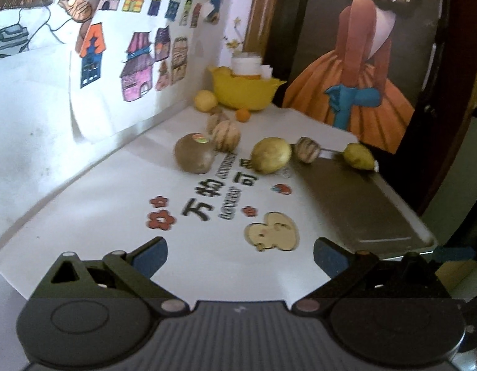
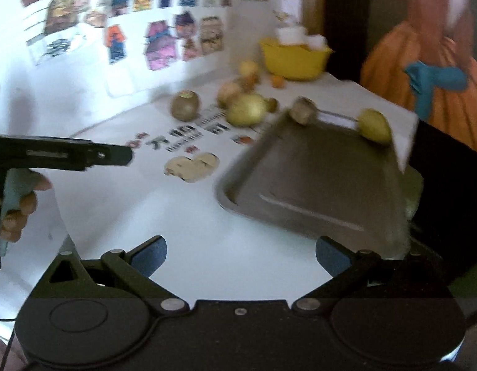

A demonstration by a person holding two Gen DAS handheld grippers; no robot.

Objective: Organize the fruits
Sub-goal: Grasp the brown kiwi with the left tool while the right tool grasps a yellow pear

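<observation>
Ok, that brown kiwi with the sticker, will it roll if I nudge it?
Probably. The kiwi is rounded and sits free on the flat white sheet, so a nudge could roll it toward the striped fruit beside it. Its skin looks matte, so likely not slippery.

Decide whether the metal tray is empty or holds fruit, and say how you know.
Almost empty. The tray shows bare metal, with only a pear and a striped fruit at its far edge.
</observation>
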